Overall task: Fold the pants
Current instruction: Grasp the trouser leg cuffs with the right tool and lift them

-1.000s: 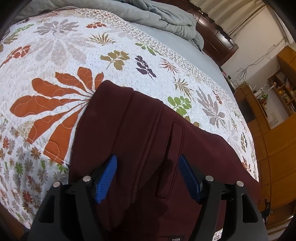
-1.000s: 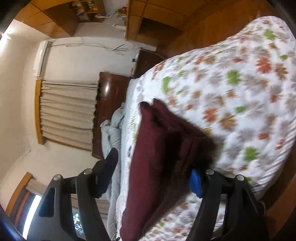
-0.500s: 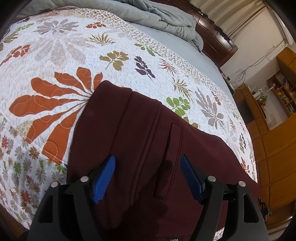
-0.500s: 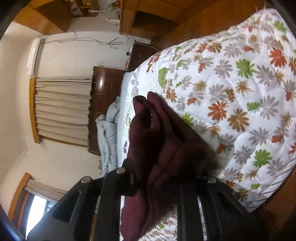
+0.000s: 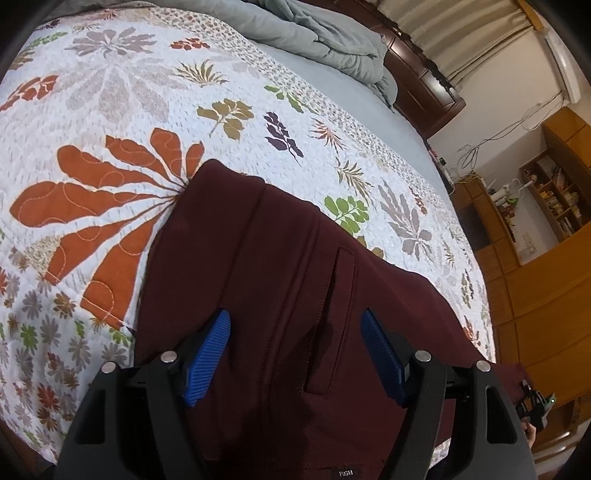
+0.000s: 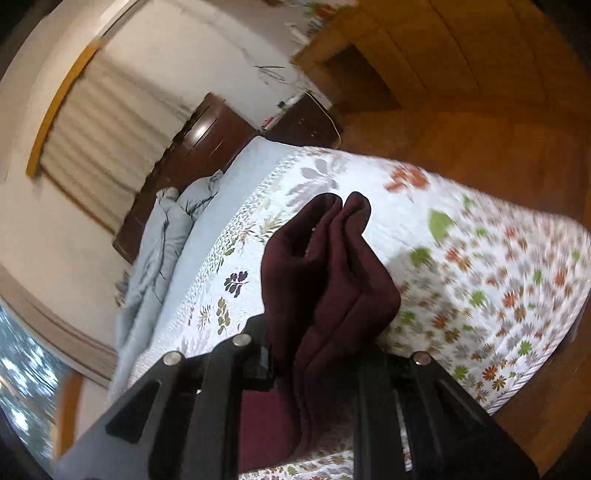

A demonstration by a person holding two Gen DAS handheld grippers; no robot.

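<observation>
Dark maroon pants (image 5: pixel 280 280) lie on the floral quilt, back pocket slit up, in the left wrist view. My left gripper (image 5: pixel 295 354) is open and hovers over them, its blue pads (image 5: pixel 208 354) apart on either side of the pocket. In the right wrist view my right gripper (image 6: pixel 317 354) is shut on a bunched fold of the pants (image 6: pixel 325 266), which sticks up between the fingers above the quilt. The pads are hidden by cloth.
The floral quilt (image 5: pixel 110 110) covers the bed. A rumpled grey duvet (image 5: pixel 314 33) lies at the head, by a dark wood headboard (image 5: pixel 424 81). Wooden shelves (image 5: pixel 554 192) and wooden cabinets (image 6: pixel 461 74) stand beyond the bed's far side.
My right gripper went from open around the pants' edge to shut on it and has lifted and swung the bunch. My left gripper has stayed open over the pants, nearly still.
</observation>
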